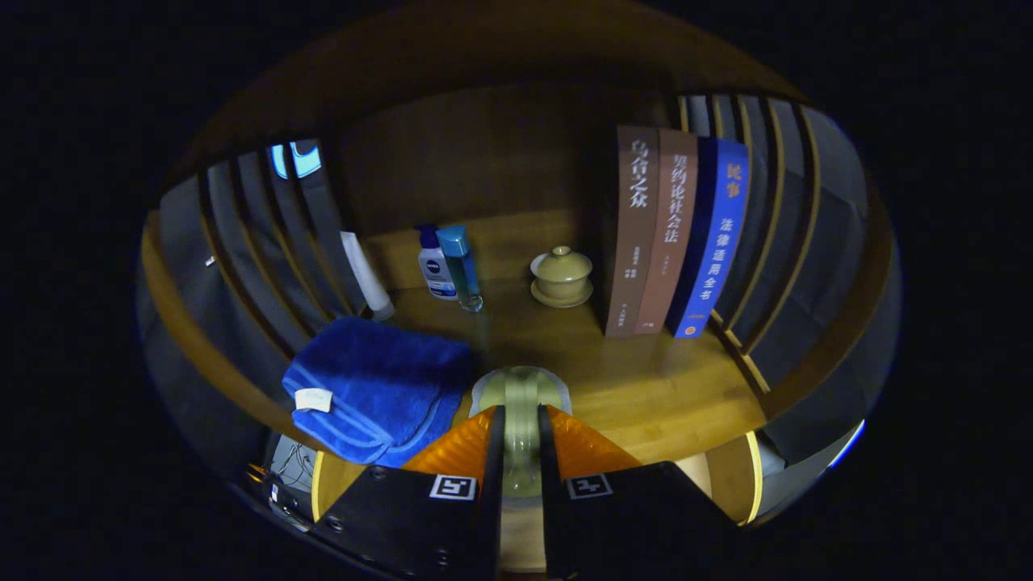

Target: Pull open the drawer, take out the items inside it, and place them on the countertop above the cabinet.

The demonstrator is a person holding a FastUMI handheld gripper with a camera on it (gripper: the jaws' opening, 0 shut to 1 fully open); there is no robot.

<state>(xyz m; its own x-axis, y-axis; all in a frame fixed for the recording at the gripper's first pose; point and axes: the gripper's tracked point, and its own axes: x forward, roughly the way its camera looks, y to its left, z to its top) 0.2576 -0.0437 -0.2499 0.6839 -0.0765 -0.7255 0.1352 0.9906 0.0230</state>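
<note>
Fingers (491,452) of the gripper (520,440) are clamped on a pale green, translucent object (521,403) (possibly a small lidded dish; the dim light blurs it), held just over the countertop's (646,387) front edge. Left of it lies a folded blue towel (375,387). Toward the back stand two bottles (448,266), a lidded cup (561,276) and three books (674,234).

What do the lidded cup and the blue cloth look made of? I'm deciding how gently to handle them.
Lidded cup with saucer: likely glazed ceramic, smooth olive sheen. Blue cloth: soft plush textile, folded, fuzzy nap. The gripper is shut on a pale translucent item, perhaps plastic.
</note>
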